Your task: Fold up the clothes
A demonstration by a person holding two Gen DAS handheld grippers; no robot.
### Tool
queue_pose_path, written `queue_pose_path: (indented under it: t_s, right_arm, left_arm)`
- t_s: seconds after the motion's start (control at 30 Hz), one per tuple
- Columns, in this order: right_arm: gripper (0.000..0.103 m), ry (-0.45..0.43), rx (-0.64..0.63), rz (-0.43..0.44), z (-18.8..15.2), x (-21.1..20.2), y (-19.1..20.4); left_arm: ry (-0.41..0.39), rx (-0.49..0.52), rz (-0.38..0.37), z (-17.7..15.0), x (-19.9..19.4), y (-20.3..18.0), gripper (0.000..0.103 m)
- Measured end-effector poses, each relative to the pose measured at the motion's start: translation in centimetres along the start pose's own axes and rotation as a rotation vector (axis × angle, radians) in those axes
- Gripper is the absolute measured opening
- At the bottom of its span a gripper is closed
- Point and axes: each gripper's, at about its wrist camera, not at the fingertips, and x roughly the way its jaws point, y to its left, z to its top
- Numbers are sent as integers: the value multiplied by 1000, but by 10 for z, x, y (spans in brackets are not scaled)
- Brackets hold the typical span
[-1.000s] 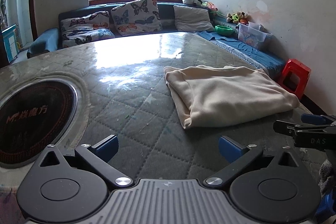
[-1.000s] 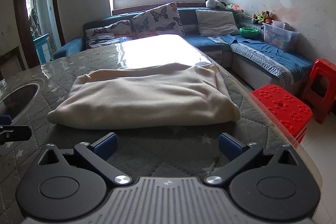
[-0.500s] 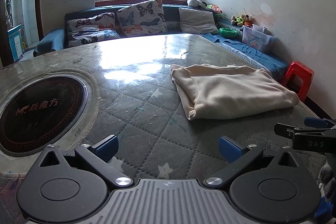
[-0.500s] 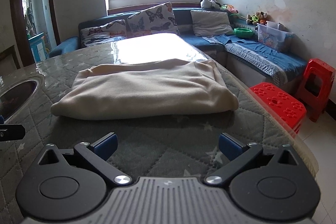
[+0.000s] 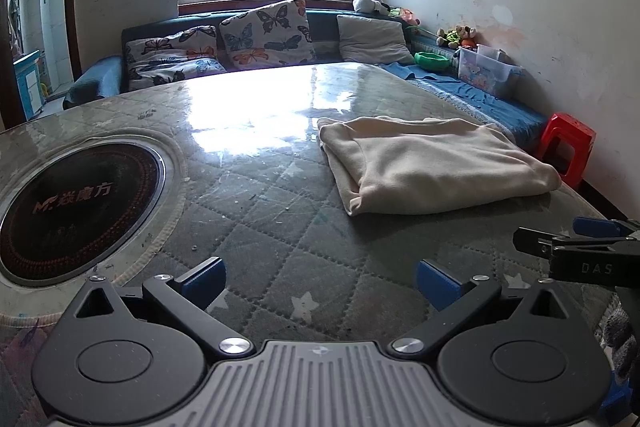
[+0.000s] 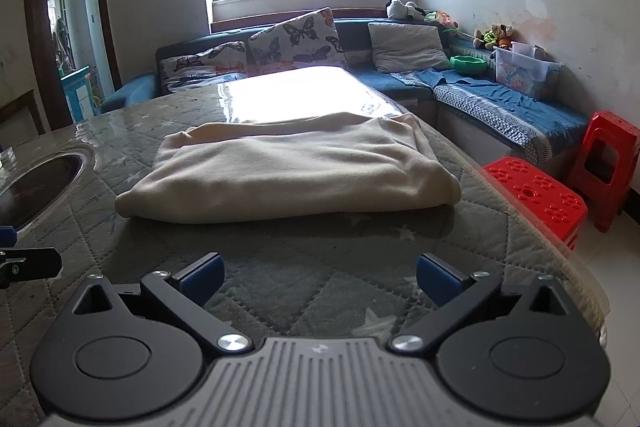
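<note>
A cream garment lies folded into a flat rectangle on the quilted grey table. In the right wrist view the garment lies straight ahead. My left gripper is open and empty, low over the table, short of the garment and to its left. My right gripper is open and empty, in front of the garment's near edge. The right gripper's fingers show at the right edge of the left wrist view.
A round black cooktop is set in the table at the left. Red plastic stools stand off the table's right edge. A blue sofa with butterfly cushions and a clear storage box line the far walls.
Both grippers have drawn back and risen a little from the folded garment. The garment has not moved. Both stay open.
</note>
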Motion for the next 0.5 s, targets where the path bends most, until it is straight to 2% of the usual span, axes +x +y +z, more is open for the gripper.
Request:
queue_pose_path:
  t_s: [0.5]
  right_arm:
    - [103,-13,0,-3,-3,-5,2]
  left_arm:
    - [-19,32,1,-3,-5,-9,103]
